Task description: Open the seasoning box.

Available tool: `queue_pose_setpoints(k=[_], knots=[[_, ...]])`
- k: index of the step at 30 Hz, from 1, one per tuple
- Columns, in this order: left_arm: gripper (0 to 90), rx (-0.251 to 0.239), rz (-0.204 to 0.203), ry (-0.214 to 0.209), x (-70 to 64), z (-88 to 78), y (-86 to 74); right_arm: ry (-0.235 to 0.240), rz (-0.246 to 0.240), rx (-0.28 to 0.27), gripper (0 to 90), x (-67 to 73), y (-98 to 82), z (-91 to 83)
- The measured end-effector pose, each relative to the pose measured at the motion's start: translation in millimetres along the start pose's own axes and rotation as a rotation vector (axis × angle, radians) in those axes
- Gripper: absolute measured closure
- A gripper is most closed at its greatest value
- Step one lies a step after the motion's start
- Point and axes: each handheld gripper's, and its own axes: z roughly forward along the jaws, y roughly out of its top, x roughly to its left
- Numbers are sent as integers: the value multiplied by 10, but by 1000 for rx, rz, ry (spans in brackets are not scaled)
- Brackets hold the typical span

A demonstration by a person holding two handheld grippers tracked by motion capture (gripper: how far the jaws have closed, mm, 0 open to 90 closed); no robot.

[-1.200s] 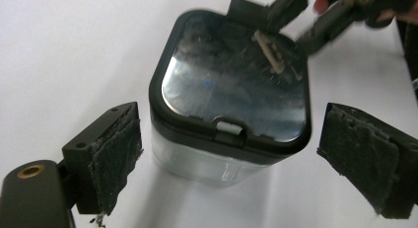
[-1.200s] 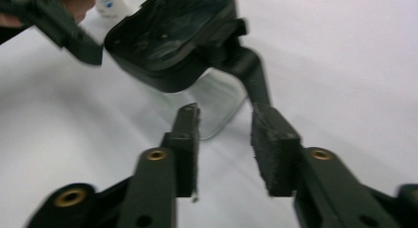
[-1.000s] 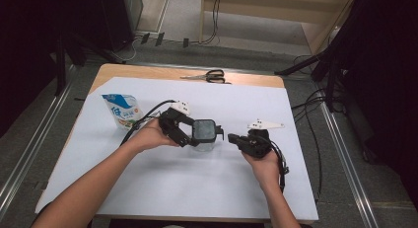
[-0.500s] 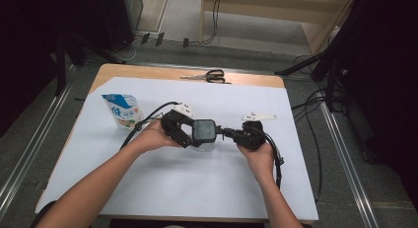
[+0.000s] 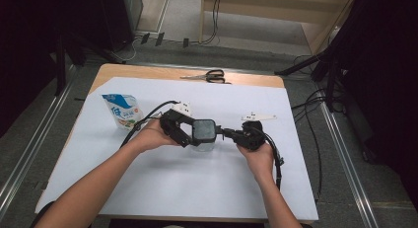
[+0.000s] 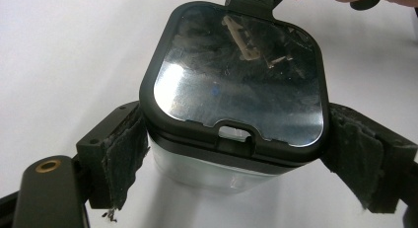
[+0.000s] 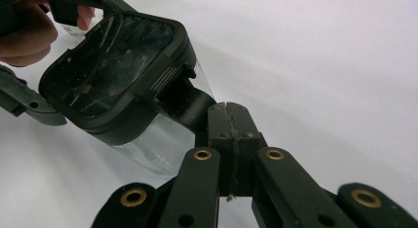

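A clear container (image 5: pixel 203 145) with a black, glossy lid (image 6: pixel 236 85) is tilted near the middle of the white sheet. My left gripper (image 5: pixel 201 138) is shut on it, a frayed pad (image 6: pixel 121 159) pressing each side under the lid. My right gripper (image 5: pixel 223 132) comes in from the right with its jaws shut. Its tips (image 7: pixel 228 120) pinch the black tab (image 7: pixel 190 105) that sticks out from the lid's edge (image 7: pixel 162 77). In the left gripper view those tips sit at the lid's far rim.
A blue and white milk carton (image 5: pixel 122 109) stands at the left of the white sheet (image 5: pixel 162 188). Scissors (image 5: pixel 209 76) lie on the bare wooden strip at the table's far edge. Cables trail from both grippers across the sheet.
My right gripper has moved left from beside the container up to the lid's right edge. The left gripper and the container have stayed put.
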Motion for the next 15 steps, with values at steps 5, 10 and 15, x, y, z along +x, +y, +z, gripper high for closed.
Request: queue_pose_setpoints(k=[5, 10, 15], knots=[[155, -11, 2, 6, -9, -23, 10, 0, 0, 1, 900, 1, 1, 0], [157, -16, 2, 6, -16, -58, 19, 0, -2, 3, 900, 9, 2, -1], [160, -14, 3, -2, -16, -89, 27, 2, -2, 3, 900, 15, 3, 2]])
